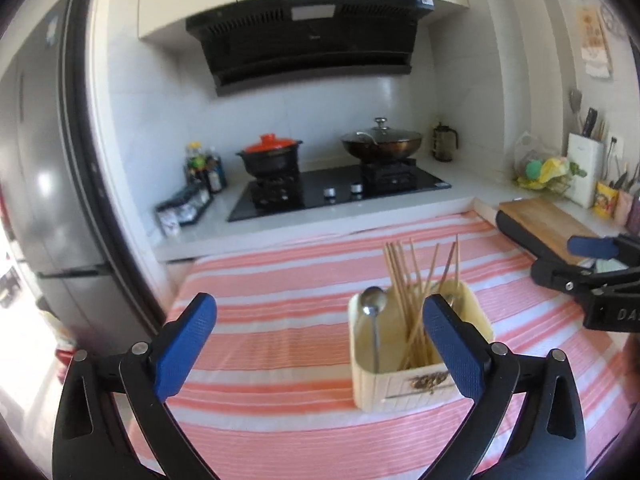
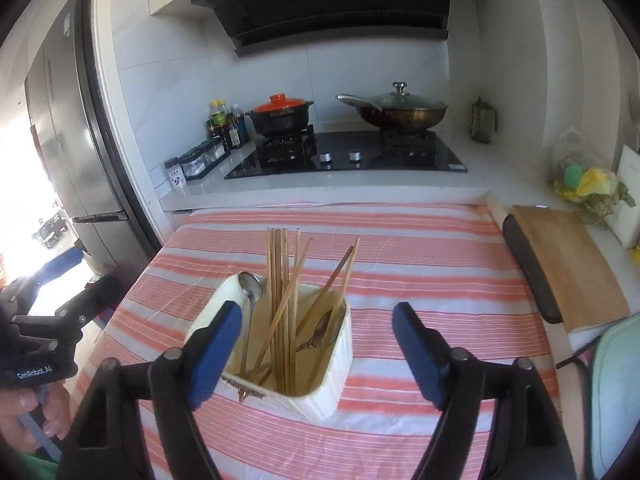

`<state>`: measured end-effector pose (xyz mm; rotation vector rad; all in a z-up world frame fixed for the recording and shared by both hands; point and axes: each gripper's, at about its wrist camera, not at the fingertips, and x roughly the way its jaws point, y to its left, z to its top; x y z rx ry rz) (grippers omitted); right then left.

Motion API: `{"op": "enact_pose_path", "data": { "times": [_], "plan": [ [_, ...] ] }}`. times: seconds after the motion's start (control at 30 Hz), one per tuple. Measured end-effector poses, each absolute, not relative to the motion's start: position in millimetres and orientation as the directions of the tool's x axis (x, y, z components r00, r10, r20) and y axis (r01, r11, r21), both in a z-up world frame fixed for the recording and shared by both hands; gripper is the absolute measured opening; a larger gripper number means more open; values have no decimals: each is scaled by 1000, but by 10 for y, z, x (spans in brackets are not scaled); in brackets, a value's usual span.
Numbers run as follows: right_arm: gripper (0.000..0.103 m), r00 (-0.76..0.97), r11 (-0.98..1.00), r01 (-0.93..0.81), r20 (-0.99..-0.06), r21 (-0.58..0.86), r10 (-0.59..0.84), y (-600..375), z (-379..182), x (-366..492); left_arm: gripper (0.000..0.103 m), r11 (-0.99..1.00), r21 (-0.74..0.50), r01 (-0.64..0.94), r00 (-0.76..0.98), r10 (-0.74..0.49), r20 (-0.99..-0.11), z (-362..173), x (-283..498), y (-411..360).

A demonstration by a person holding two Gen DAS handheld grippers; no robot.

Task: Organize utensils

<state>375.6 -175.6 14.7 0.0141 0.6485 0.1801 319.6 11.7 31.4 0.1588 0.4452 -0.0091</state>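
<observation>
The left tool [image 1: 320, 344] hangs with its blue pads spread wide and nothing gripped between them. Its right pad [image 1: 454, 346] stands in front of the near right part of the holder [image 1: 400, 388], hiding some of it; whether it touches the rim cannot be told. The left pad [image 1: 186, 346] is well clear of the holder, over bare cloth [image 1: 280, 280].

The right tool [image 2: 316, 354] is also parted and holds nothing. Its left pad [image 2: 214, 354] overlaps the near left corner of the holder [image 2: 332, 388] in the picture, while its right pad [image 2: 418, 350] sits off to the holder's right, over the cloth [image 2: 420, 248]. The holder thus lies ahead of this tool and toward its left pad.

In the holder stand the utensils: a spoon [image 1: 374, 304] upright at the left side, bowl upward, and a bundle of chopsticks [image 1: 404, 280] leaning in several directions. From the right wrist view the spoon [image 2: 251, 286] and chopsticks [image 2: 280, 280] show again, along with a darker metal piece [image 2: 320, 334] lying low inside at the right; it is too dim to name.

The holder rests on the striped pink and white cloth covering the table. Beyond it runs a counter with a hob [image 2: 348, 156], a red-lidded pot [image 2: 280, 114] and a lidded wok [image 2: 400, 110]. To the right lies a cutting board [image 2: 568, 264]. Each tool appears at the edge of the other's view.
</observation>
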Motion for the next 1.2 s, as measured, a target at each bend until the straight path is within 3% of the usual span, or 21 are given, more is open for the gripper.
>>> {"op": "enact_pose_path", "data": {
  "times": [0.17,0.4,0.73,1.2],
  "plan": [
    [86,824,991,-135,-554,6,116,-1644,270,3008,103,991,85,101,878,-49,-476,275,2499,103],
    [89,840,996,-86,-538,-17,63,-1592,240,2243,103,994,109,-2,881,54,-470,225,1895,83],
    [89,854,990,-126,-515,-69,72,-1480,292,1703,103,999,31,-22,860,35,-508,229,1525,127],
    [89,858,985,-175,-493,-12,146,-1415,407,1481,103,999,28,-39,858,48,-511,325,1312,149]
  ]
}}
